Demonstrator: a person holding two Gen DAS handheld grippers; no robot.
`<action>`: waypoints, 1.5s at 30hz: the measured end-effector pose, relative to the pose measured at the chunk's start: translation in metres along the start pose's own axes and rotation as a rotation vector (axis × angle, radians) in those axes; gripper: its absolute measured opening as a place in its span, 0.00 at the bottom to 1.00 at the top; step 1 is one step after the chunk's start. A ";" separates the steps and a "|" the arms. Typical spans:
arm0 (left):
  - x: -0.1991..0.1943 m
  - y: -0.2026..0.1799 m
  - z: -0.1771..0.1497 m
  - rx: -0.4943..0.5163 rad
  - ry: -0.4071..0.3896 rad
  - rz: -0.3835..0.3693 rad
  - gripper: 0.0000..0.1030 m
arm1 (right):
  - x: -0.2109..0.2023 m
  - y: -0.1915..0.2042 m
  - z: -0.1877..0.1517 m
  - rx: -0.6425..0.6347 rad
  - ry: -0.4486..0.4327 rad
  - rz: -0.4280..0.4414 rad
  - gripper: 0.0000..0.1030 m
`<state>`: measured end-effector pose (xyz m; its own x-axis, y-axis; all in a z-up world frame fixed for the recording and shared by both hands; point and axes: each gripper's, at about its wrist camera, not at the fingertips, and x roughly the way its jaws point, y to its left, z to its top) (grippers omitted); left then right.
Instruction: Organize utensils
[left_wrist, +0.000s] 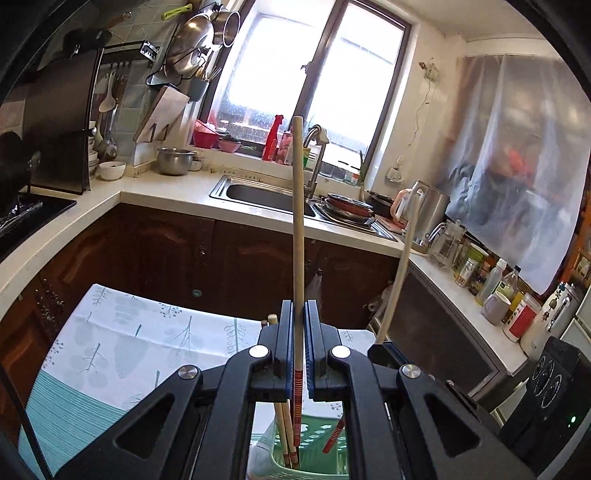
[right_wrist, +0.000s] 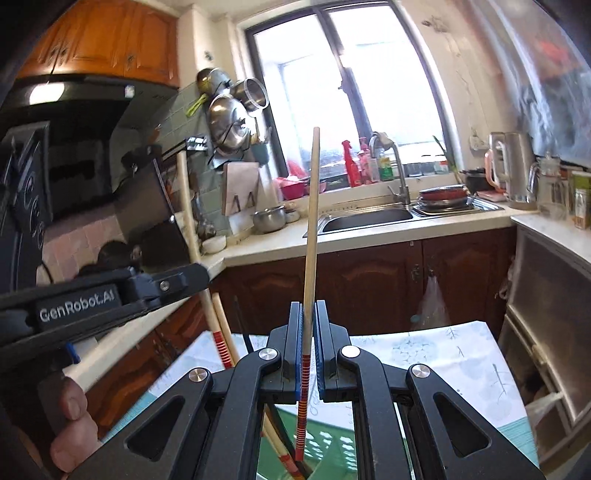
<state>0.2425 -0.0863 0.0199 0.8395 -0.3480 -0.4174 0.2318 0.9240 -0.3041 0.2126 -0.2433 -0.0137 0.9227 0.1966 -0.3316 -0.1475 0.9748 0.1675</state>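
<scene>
My left gripper (left_wrist: 298, 314) is shut on a pale wooden chopstick (left_wrist: 297, 221) with a red-striped end; the stick stands nearly upright between the blue pads. Below it a green slotted holder (left_wrist: 317, 435) contains several more chopsticks (left_wrist: 286, 432). My right gripper (right_wrist: 308, 314) is shut on a matching chopstick (right_wrist: 310, 229), also upright, above the same green holder (right_wrist: 332, 443). The right view shows the left gripper (right_wrist: 192, 275) and its stick (right_wrist: 186, 199) at the left. In the left view the right gripper's stick (left_wrist: 400, 266) rises at the right.
A leaf-print cloth (left_wrist: 129, 339) covers the table under the holder. Beyond it run dark cabinets, a white counter (left_wrist: 177, 188) with a steel sink (left_wrist: 258, 194), stacked pans (left_wrist: 347, 206), a kettle (left_wrist: 424, 214) and bottles (left_wrist: 495, 280). A hand (right_wrist: 70, 424) holds the left gripper.
</scene>
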 end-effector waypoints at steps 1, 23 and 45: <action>0.001 0.000 -0.006 0.006 -0.004 0.001 0.03 | 0.005 0.002 -0.006 -0.027 0.000 -0.002 0.05; -0.022 0.027 -0.075 0.017 0.356 0.041 0.45 | -0.004 0.020 -0.103 -0.110 0.312 0.074 0.09; -0.060 0.094 -0.186 -0.040 0.832 0.110 0.20 | -0.088 0.088 -0.170 -0.005 0.792 0.167 0.09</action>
<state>0.1227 -0.0082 -0.1433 0.2166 -0.2740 -0.9370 0.1388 0.9587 -0.2483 0.0578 -0.1572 -0.1272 0.3625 0.3542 -0.8620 -0.2645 0.9260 0.2693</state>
